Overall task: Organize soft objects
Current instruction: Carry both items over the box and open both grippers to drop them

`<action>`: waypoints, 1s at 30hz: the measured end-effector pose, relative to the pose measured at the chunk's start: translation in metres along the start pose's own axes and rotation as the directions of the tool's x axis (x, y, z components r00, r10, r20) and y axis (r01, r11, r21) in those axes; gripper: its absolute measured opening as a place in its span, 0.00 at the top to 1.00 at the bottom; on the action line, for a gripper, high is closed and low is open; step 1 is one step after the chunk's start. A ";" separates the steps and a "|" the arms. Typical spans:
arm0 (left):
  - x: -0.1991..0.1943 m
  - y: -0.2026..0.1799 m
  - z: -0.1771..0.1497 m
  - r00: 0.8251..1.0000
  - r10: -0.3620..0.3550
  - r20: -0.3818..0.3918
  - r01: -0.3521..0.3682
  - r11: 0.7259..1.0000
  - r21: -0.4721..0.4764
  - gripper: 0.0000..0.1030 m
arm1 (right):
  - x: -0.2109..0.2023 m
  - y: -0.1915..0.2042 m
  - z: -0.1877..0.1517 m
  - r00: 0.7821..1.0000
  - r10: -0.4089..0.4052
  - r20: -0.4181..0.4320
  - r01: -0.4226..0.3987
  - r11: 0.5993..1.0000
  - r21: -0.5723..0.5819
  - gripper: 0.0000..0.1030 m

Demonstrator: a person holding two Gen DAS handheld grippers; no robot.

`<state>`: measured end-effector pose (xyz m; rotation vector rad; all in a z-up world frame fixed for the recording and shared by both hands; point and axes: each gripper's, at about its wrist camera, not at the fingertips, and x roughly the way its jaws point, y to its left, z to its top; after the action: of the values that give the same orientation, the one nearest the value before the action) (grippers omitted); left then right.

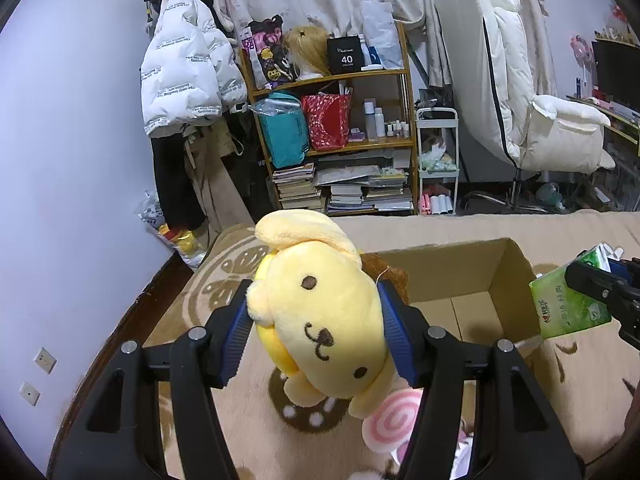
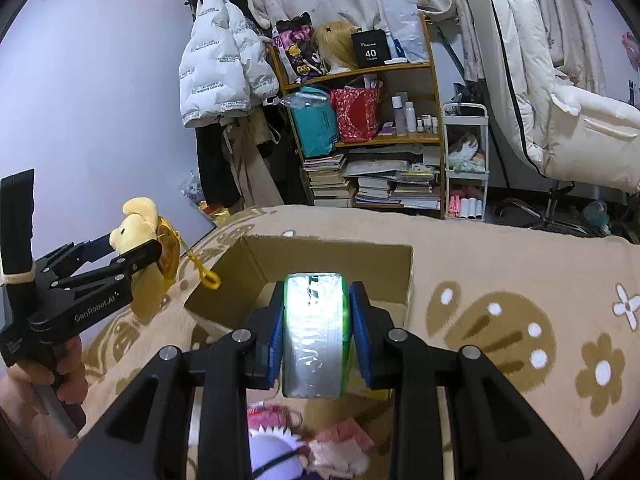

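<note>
My left gripper [image 1: 316,312] is shut on a yellow plush dog [image 1: 320,320], its blue pads pressing both sides of the head; from the right wrist view the same plush [image 2: 138,220] hangs at far left with a yellow clip chain [image 2: 200,268] dangling. An open cardboard box [image 1: 516,276] lies on the beige bed cover just beyond the plush. My right gripper [image 2: 314,332] is shut on a green tissue pack [image 2: 314,336], held above the box's [image 2: 400,276] near edge. In the left wrist view the tissue pack [image 1: 568,308] shows at the right edge.
A pink swirl plush [image 1: 390,424] and a white-and-pink doll [image 2: 272,448] lie on the bed cover [image 2: 500,248] below the grippers. Beyond the bed stand a wooden bookshelf [image 1: 408,80], hanging coats [image 1: 180,80], a small white cart [image 1: 438,160] and a white chair [image 1: 540,120]. A hand [image 2: 68,372] grips the left tool.
</note>
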<state>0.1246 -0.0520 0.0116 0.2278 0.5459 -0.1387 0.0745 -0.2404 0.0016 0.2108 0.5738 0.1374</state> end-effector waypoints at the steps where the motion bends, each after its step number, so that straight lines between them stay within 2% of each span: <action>1: 0.003 0.000 0.001 1.000 -0.002 0.003 0.002 1.000 -0.002 0.42 | 0.004 -0.001 0.002 1.000 0.000 0.001 0.000 1.000 0.001 0.70; 9: 0.024 0.001 0.002 0.999 -0.046 0.013 0.046 0.999 -0.023 0.41 | 0.030 -0.011 0.005 1.000 0.005 -0.009 -0.004 0.999 0.036 0.70; 22: 0.053 -0.020 -0.011 0.985 -0.165 -0.047 0.166 0.986 0.010 0.35 | 0.064 -0.010 -0.011 0.994 0.002 -0.109 -0.001 1.000 0.004 0.69; 25: 0.053 -0.025 -0.014 0.985 -0.161 -0.057 0.163 0.986 0.035 0.34 | 0.063 -0.010 -0.013 0.995 -0.007 -0.098 0.007 1.000 0.004 0.68; 26: 0.054 -0.026 -0.014 0.986 -0.157 -0.057 0.159 0.986 0.041 0.33 | 0.064 -0.009 -0.014 0.995 -0.009 -0.098 0.009 1.000 0.003 0.68; 28: 0.053 -0.026 -0.014 0.987 -0.151 -0.052 0.154 0.987 0.044 0.19 | 0.064 -0.010 -0.014 0.995 -0.006 -0.101 0.006 1.000 0.001 0.68; 30: 0.052 -0.025 -0.014 0.989 -0.146 -0.039 0.147 0.989 0.030 0.15 | 0.064 -0.010 -0.016 0.994 -0.009 -0.106 0.009 1.000 -0.002 0.68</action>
<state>0.1572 -0.0760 -0.0315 0.2221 0.5974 -0.2868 0.1193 -0.2352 -0.0470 0.1999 0.6801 0.1414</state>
